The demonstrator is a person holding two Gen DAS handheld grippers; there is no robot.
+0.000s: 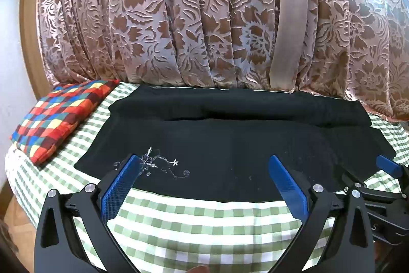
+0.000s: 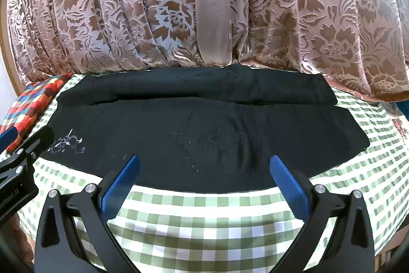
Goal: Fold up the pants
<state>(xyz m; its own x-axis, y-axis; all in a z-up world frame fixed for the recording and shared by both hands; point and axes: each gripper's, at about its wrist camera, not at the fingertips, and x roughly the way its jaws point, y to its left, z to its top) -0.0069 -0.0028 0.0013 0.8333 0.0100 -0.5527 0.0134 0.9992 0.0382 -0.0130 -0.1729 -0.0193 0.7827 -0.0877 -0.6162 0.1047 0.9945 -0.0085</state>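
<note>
Evidently one black pants (image 1: 230, 145) lies flat (partly folded), both tools, left (image 1: 204, 165) and right (image 2: 204, 165), wide open, empty.

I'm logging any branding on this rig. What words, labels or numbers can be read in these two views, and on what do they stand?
"...nRobot_A1", cut off at the frame edge: white print on the left gripper body, right wrist view.
A lone letter like "S": on the right gripper body, left wrist view; too little to read.
The black pants carry only embroidery, no text.
</note>
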